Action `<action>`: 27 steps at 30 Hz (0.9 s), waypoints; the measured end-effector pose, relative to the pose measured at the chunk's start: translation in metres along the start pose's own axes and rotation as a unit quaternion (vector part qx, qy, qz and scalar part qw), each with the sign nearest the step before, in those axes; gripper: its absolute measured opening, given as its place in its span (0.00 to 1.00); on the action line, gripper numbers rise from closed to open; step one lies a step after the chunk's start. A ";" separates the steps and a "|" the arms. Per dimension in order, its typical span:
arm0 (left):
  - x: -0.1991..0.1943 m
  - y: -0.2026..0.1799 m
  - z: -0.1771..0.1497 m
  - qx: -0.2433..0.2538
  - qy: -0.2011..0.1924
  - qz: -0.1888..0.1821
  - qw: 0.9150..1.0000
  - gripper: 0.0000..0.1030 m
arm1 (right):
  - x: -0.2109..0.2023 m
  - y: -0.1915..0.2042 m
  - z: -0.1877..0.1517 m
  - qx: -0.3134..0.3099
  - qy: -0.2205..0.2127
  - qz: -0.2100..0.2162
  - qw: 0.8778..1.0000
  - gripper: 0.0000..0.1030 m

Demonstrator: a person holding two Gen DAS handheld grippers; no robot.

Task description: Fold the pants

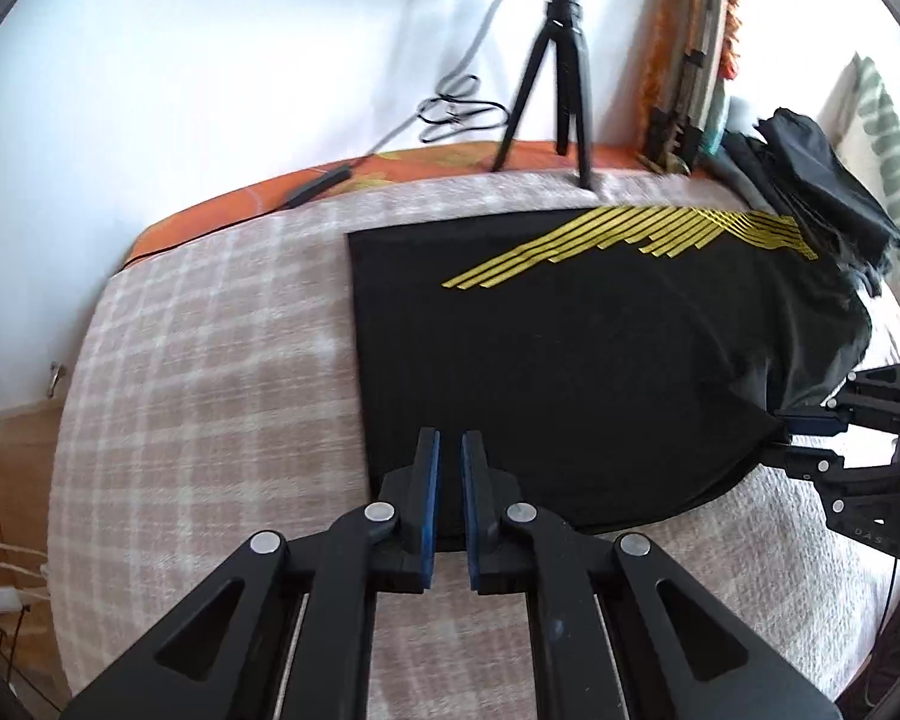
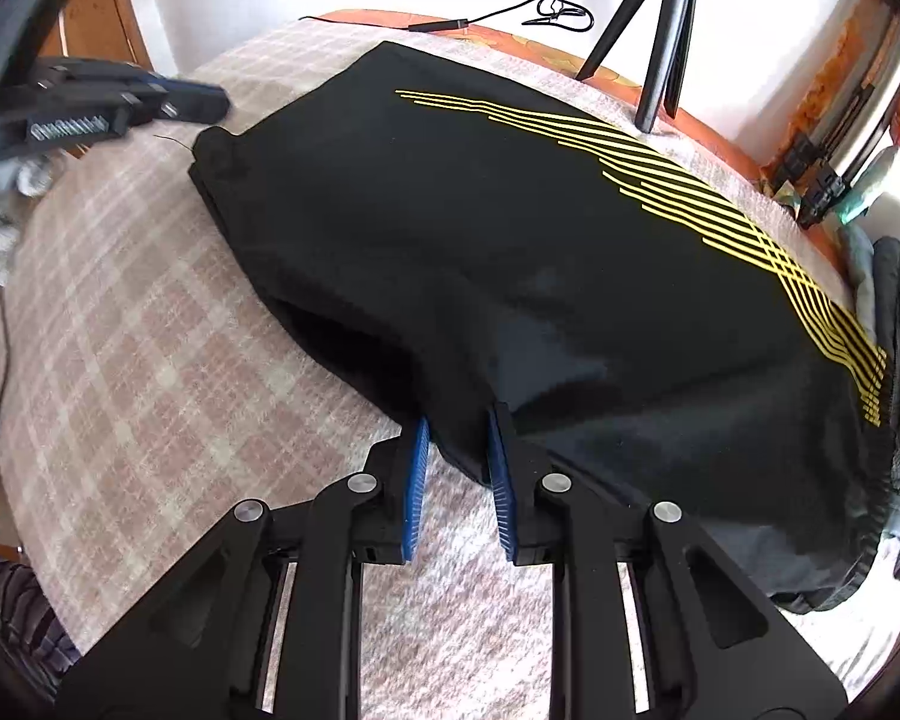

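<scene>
Black pants with yellow stripes lie folded flat on a pink plaid blanket; they also fill the right wrist view. My left gripper hovers over the near left corner of the pants, its jaws a narrow gap apart with nothing between them. It shows at the left in the right wrist view, just off the corner. My right gripper holds a fold of the pants' near edge between its blue pads. In the left wrist view it comes in from the right edge.
A black tripod stands at the far edge of the bed by the white wall, with a cable beside it. A pile of dark clothes and a striped pillow lie at the far right. An orange sheet borders the blanket.
</scene>
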State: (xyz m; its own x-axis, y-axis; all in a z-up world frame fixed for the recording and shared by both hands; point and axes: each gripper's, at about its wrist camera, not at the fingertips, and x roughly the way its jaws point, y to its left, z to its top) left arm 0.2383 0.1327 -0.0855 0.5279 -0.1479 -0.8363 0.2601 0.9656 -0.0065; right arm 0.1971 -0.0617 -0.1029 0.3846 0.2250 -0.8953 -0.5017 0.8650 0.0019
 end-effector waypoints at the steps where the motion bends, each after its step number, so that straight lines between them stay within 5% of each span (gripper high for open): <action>1: 0.009 -0.008 0.002 0.007 0.012 -0.005 1.000 0.04 | -0.005 -0.005 -0.003 0.012 -0.002 0.014 1.000 0.21; 4: 0.036 -0.018 0.002 0.018 0.044 0.012 0.999 0.04 | -0.032 -0.029 -0.027 0.065 -0.023 0.035 0.997 0.23; 8: 0.038 -0.028 0.000 0.047 0.041 0.055 0.997 0.05 | -0.064 -0.081 -0.066 0.179 -0.062 0.001 0.982 0.62; 16: 0.000 -0.084 0.020 0.074 -0.005 -0.002 0.997 0.05 | -0.070 -0.182 -0.128 0.414 -0.086 -0.001 0.906 0.64; 20: 0.004 -0.128 0.033 0.096 -0.007 -0.051 0.994 0.05 | -0.058 -0.206 -0.146 0.488 -0.096 0.050 0.866 0.64; 27: 0.032 -0.176 0.036 0.105 0.017 -0.090 0.990 0.05 | -0.047 -0.223 -0.146 0.532 -0.139 0.071 0.832 0.66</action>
State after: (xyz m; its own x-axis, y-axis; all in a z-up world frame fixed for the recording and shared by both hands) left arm 0.2389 -0.0501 -0.0916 0.4312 -0.3027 -0.8499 0.5113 0.8581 -0.0462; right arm 0.1776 -0.3309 -0.1267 0.6189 0.3255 -0.7149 0.3558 0.6952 0.6246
